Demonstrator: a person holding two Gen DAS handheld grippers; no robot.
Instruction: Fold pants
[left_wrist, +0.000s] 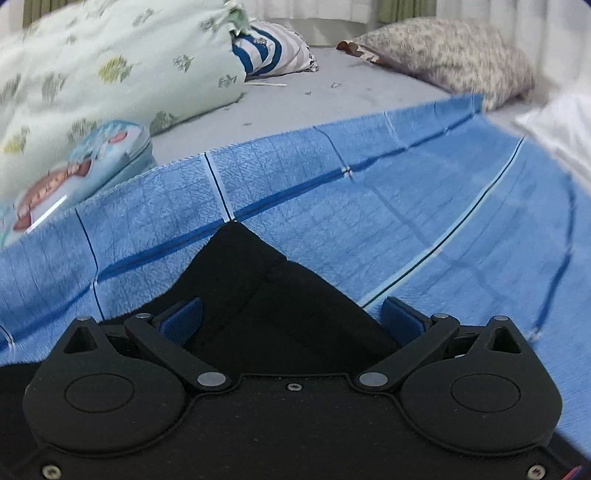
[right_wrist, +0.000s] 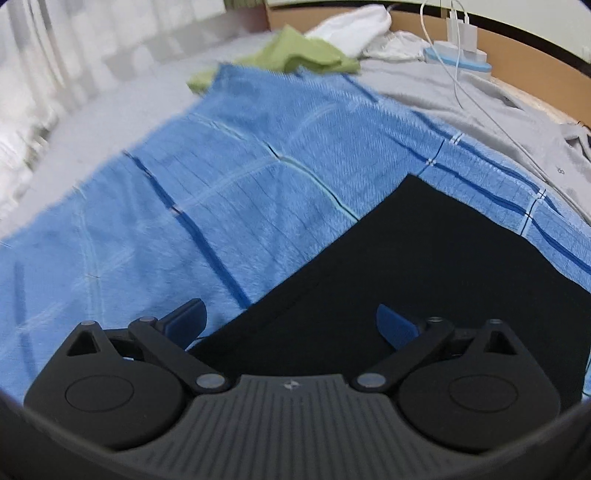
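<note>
**Both grippers spread over the black pants**

The left gripper (left_wrist: 291, 317) had its blue-padded fingers (left_wrist: 184, 317) wide apart, gripping nothing, above a corner of the black pants (left_wrist: 258, 280). The right gripper (right_wrist: 291, 321) was likewise spread and empty-handed. The pants lay flat on a blue checked blanket (right_wrist: 240, 192), near and to the right in the right wrist view. Beyond lay a floral pillow (left_wrist: 447, 51), a pale green quilt (left_wrist: 110, 74), a green cloth (right_wrist: 295, 55) and a white cable (right_wrist: 465, 92). Gripper bodies hid the pants' near edge; whether the pads touched fabric could not be told.
</note>
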